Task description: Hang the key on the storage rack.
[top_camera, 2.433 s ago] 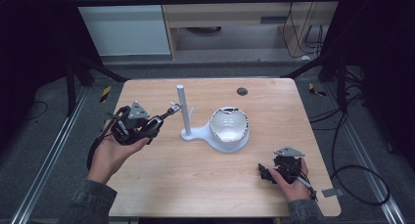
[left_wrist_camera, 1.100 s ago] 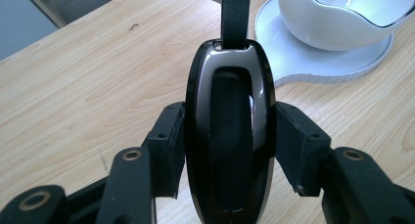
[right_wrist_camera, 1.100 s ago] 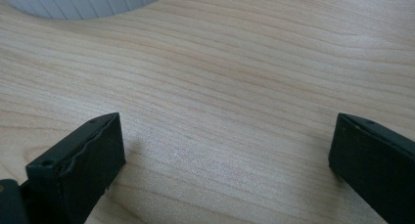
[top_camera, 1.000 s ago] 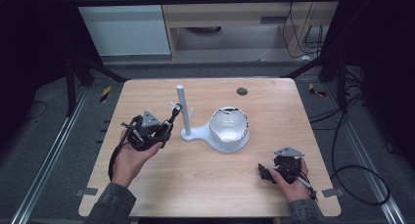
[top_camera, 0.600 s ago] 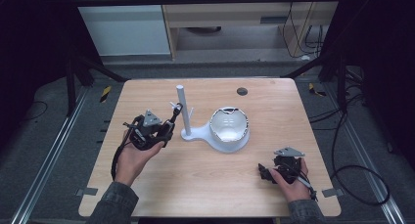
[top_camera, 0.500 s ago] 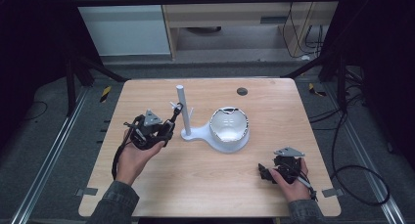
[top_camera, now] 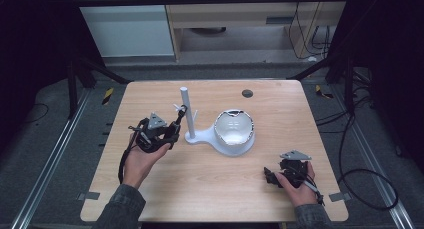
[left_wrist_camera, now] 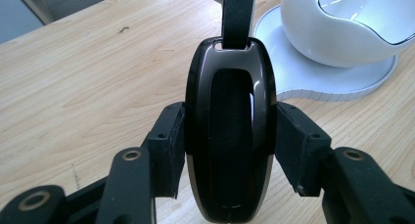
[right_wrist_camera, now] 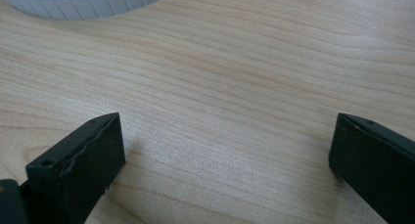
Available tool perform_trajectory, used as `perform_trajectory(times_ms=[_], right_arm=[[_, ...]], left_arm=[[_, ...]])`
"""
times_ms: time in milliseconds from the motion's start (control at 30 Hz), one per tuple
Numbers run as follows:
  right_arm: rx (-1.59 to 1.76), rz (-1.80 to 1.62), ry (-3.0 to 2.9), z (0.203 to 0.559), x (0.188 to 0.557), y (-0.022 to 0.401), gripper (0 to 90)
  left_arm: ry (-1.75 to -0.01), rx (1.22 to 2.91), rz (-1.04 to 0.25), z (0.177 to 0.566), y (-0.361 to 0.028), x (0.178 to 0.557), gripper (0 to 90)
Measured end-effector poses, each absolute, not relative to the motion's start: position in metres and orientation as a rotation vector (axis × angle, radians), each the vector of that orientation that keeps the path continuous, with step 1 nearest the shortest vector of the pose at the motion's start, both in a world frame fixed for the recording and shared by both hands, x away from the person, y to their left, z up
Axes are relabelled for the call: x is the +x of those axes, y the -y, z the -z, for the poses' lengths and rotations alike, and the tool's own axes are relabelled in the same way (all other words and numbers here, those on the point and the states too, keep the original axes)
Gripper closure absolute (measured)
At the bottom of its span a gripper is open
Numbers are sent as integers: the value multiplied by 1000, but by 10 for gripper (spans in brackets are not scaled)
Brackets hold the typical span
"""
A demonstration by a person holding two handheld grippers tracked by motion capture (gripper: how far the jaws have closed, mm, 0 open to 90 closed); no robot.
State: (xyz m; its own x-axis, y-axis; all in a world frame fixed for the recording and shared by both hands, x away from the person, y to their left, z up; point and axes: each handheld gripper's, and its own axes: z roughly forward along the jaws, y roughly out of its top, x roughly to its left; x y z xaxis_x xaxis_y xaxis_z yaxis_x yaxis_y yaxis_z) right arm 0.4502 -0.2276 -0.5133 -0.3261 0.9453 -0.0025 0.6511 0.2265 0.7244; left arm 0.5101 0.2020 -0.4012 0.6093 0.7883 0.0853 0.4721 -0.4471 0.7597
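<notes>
1. High view: a wooden table [top_camera: 210,189] carries a white stand [top_camera: 200,135] with an upright post [top_camera: 184,106] and a round white bowl [top_camera: 234,130] sitting on its base. There's a small dark disc [top_camera: 247,93] near the far edge of the table.
2. Same view, left side: the left gripper [top_camera: 176,123] is held in the person's left hand [top_camera: 141,158] just beside the post, jaws pointing toward it, with something dark and thin running up from the jaws toward the post's little white pegs (too small here to tell if it touches them).
3. Same view, right side: the right gripper [top_camera: 272,177] rests low at the near right corner in the right hand [top_camera: 299,186], well apart from the stand.
4. Left gripper view: the left gripper [left_wrist_camera: 230,150] is clamped on a glossy black oval fob [left_wrist_camera: 229,131], both jaw pads pressed against its sides. A black strap [left_wrist_camera: 238,13] runs up out of a slot at the fob's top. Bowl and stand base sit just behind to the right.
5. Right gripper view: the right gripper [right_wrist_camera: 225,155] has its jaws spread wide with nothing between them, just bare wood (a sliver of the stand's ribbed edge [right_wrist_camera: 93,1] peeks in at top left).
</notes>
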Motion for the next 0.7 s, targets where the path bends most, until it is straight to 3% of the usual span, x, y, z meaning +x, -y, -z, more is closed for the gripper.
perform_trajectory(times_ms=[567, 700], right_arm=[[1467, -886, -2063, 513, 449, 227, 5], [1469, -886, -2064, 513, 449, 227, 5]], left_arm=[[-999, 2032, -546, 413, -199, 520, 479], [-1004, 1995, -549, 406, -203, 518, 437]])
